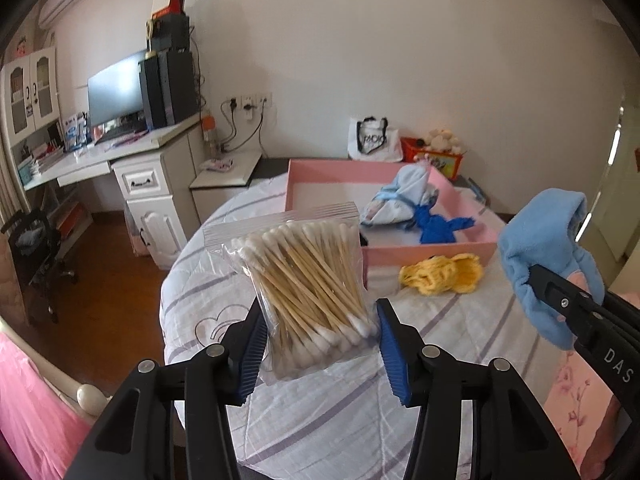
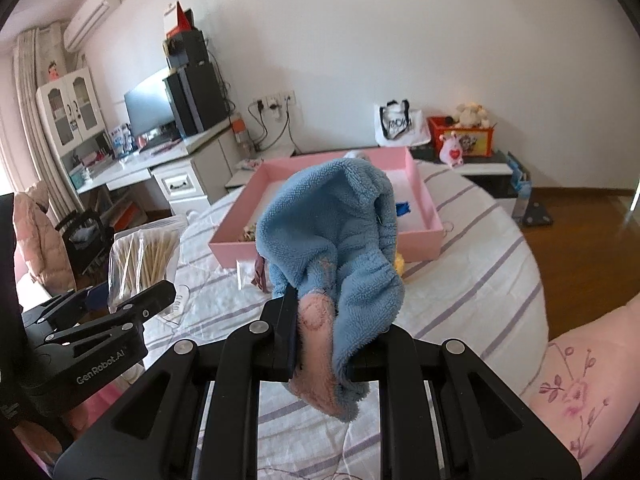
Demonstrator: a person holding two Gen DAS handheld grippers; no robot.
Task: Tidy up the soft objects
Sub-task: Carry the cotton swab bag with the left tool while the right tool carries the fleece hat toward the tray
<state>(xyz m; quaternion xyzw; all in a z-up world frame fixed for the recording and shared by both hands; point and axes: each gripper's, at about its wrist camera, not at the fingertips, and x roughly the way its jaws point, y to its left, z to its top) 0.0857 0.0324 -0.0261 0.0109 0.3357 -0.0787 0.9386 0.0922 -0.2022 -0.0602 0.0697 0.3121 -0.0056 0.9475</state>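
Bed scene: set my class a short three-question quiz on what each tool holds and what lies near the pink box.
1. True or false: the right tool is shut on a blue fleece.
2. What does the left tool hold?
A. yellow knit
B. bag of swabs
C. white tote
3. Fill in: the yellow knit lies on the bed, just outside the pink ____.

Key
1. True; its pads pinch the fleece.
2. B; the bag of swabs sits between its pads.
3. box; blue cloths already lie inside.
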